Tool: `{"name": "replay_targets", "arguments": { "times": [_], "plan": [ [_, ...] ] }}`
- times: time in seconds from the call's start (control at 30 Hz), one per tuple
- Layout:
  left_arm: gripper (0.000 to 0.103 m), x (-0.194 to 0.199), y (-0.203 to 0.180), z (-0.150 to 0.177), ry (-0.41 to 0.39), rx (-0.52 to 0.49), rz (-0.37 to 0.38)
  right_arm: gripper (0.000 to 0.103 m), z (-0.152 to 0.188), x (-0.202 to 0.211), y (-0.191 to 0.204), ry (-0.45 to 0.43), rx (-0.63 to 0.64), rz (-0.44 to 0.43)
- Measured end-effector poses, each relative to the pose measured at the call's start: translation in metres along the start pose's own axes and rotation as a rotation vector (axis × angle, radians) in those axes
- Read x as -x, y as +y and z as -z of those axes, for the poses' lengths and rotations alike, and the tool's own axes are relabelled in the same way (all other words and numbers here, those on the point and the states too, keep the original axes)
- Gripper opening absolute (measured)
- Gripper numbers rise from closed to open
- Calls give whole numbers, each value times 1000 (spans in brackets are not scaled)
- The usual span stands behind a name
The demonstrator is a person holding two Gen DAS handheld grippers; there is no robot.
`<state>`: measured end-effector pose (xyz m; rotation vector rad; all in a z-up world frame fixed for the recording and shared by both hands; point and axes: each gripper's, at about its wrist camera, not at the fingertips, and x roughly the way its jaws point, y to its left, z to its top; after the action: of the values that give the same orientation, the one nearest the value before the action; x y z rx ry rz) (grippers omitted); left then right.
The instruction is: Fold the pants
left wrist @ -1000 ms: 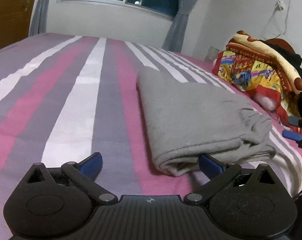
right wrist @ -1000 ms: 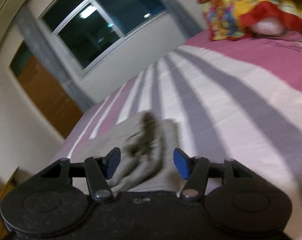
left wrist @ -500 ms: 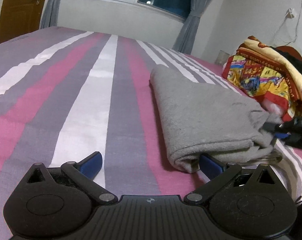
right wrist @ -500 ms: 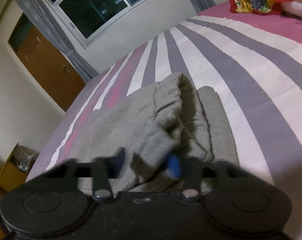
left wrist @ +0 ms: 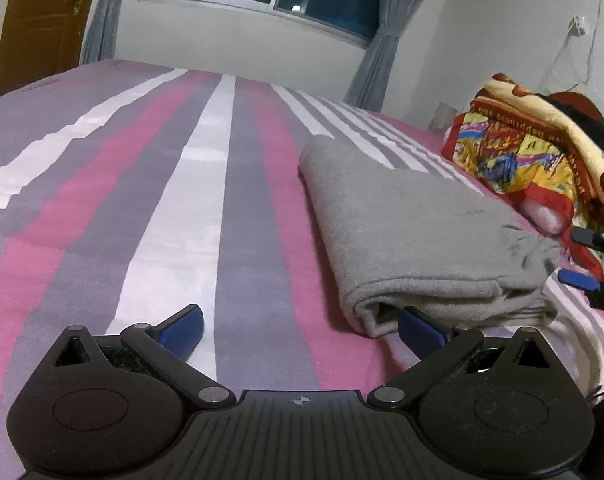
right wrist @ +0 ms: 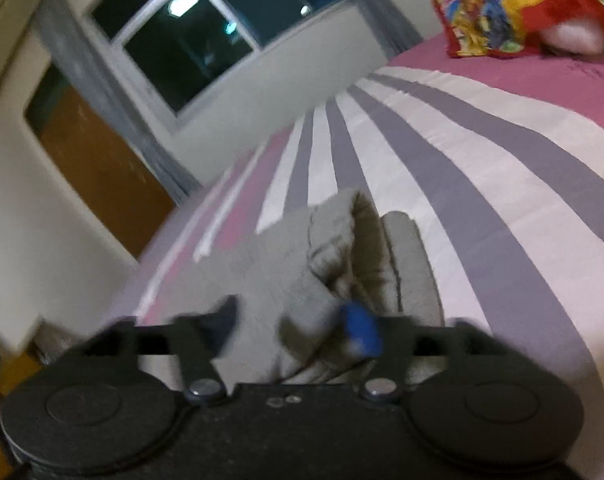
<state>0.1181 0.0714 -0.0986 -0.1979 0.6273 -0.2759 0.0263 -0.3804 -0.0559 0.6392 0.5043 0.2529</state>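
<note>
My right tool (right wrist: pixel 294 330) just let go, jaws opening around the pants (right wrist: pixel 341 248); left tool (left wrist: pixel 300 326) stays spread. Fold looks done.

pants (left wrist: pixel 417 236) on bed (left wrist: pixel 174 208) | blanket pile (left wrist: pixel 529 148) behind pants

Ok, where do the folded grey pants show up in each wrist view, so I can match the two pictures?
Left wrist: the grey pants lie right of centre, running from mid-frame down to the left gripper's right finger.
Right wrist: the pants sit low in the centre, bunched between the opening jaws of the right gripper.
Shared landmark: the colourful blanket, at right in the left view, top right in the other.
</note>
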Motion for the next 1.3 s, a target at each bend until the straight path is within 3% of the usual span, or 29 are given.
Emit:
{"name": "replay_targets", "arguments": {
  "times": [0.17, 0.27, 0.33, 0.37, 0.4, 0.47, 0.6, 0.67, 0.77, 0.83, 0.9, 0.97, 1.1, 1.13, 1.2, 1.3],
  "plan": [
    [103, -13, -9, 0, 44, -58, -63, 71, 8, -21, -19, 119, -119, -19],
    [103, -10, -10, 0, 6, -63, -129, 70, 11, -40, -19, 160, -142, -17],
    [103, -9, -4, -1, -8, -18, -121, 71, 10, -52, -13, 172, -133, -4],
    [103, -11, -3, -1, 0, -14, -122, 63, 9, -55, -10, 174, -129, 14],
    [103, -13, -3, -1, 4, -21, -127, 41, 7, -59, -5, 169, -107, 44],
    [103, -15, -4, 0, 11, -28, -132, 38, 1, -58, 11, 137, -15, 51],
    [103, -16, -4, 2, 9, -30, -133, 36, -5, -22, 54, -6, 225, -13],
    [103, -16, -4, 2, 5, -29, -129, 37, -4, -10, 58, -45, 259, -26],
    [103, -17, -6, 2, 5, -41, -123, 36, 5, -21, 27, 24, 188, 82],
    [103, -17, -6, 3, 5, -47, -125, 36, 12, -46, -9, 173, 48, 146],
    [103, -16, -6, 3, 4, -42, -125, 36, 10, -44, -16, 151, 1, 97],
    [103, -17, -7, 3, 5, -43, -129, 36, 8, -40, -3, 135, 67, 95],
    [103, -17, -8, 2, 3, -43, -132, 37, 2, -21, 18, 68, 179, 3],
    [103, -17, -8, 2, 4, -45, -130, 37, 2, -22, 15, 75, 181, 8],
    [103, -18, -10, 3, 6, -59, -127, 36, 8, -43, -7, 178, 127, 114],
    [103, -17, -10, 3, 12, -61, -131, 35, 10, -46, -26, 180, 16, 93]
  ]
}}
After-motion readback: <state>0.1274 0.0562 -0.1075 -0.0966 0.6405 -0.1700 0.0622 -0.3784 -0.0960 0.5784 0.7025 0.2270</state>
